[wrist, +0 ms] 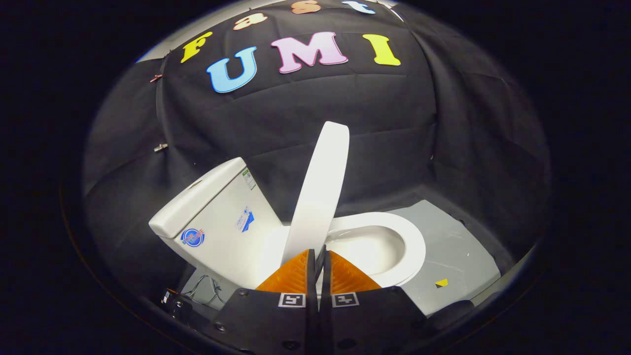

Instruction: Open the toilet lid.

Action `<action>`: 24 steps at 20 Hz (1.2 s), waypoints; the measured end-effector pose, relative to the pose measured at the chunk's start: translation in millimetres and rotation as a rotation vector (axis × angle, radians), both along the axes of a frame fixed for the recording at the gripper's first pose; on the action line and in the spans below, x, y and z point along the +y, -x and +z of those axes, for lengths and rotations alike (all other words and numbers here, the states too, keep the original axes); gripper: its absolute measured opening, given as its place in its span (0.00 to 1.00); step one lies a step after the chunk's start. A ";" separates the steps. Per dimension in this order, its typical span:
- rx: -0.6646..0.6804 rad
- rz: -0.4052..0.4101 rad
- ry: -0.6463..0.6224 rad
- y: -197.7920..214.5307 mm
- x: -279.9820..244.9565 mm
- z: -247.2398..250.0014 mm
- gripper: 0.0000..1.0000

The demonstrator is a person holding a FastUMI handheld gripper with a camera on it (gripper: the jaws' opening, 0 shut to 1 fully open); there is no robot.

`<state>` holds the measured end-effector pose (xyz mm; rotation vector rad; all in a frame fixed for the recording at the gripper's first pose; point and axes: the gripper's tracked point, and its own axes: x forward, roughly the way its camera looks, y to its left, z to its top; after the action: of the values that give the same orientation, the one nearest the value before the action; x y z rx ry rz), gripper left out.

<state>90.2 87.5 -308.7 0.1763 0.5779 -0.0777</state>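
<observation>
Tongs [319,254]: clenched, fingers together, gripping nothing, tips just below raised toilet lid [318,192]. Lid upright, tilted slightly toward cistern [217,217]; seat [411,246] and bowl exposed beyond.

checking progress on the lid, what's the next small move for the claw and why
Probably keep pushing the white plastic toilet lid a little further back toward the white ceramic tank. The lid stands raised on edge, with the white oval seat and bowl exposed, but it does not yet rest against the tank. The claw looks closed, fingers together at the lid's lower edge, so a nudge should do.
</observation>
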 end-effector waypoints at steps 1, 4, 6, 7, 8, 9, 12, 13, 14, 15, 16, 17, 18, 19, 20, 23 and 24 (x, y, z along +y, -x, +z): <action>-0.007 0.015 0.015 -2.7 8.4 4.4 0.05; -0.029 0.060 0.060 -9.0 34.4 13.0 0.05; -0.037 0.082 0.081 -12.2 50.9 17.2 0.05; -0.043 0.095 0.089 -13.5 59.7 19.2 0.05; -0.048 0.108 0.095 -15.0 68.8 21.5 0.04; -0.052 0.120 0.101 -16.8 76.5 22.5 0.05; -0.062 0.160 0.129 -22.6 99.9 25.5 0.05; -0.064 0.171 0.127 -22.1 107.5 25.5 0.05; -0.067 0.182 0.121 -22.5 115.8 25.2 0.04; -0.069 0.195 0.120 -25.0 123.7 24.7 0.05; -0.071 0.209 0.123 -26.0 131.7 24.6 0.05; -0.071 0.223 0.128 -27.6 138.3 22.0 0.04; -0.070 0.236 0.129 -27.8 145.0 20.4 0.05; -0.067 0.247 0.124 -27.7 150.7 19.0 0.05; -0.066 0.254 0.117 -27.9 155.5 17.8 0.05; -0.062 0.272 0.113 -28.7 168.0 16.4 0.05; -0.060 0.277 0.117 -29.1 171.2 15.7 0.05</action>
<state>119.3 258.7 -293.1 -0.0160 0.5316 0.1622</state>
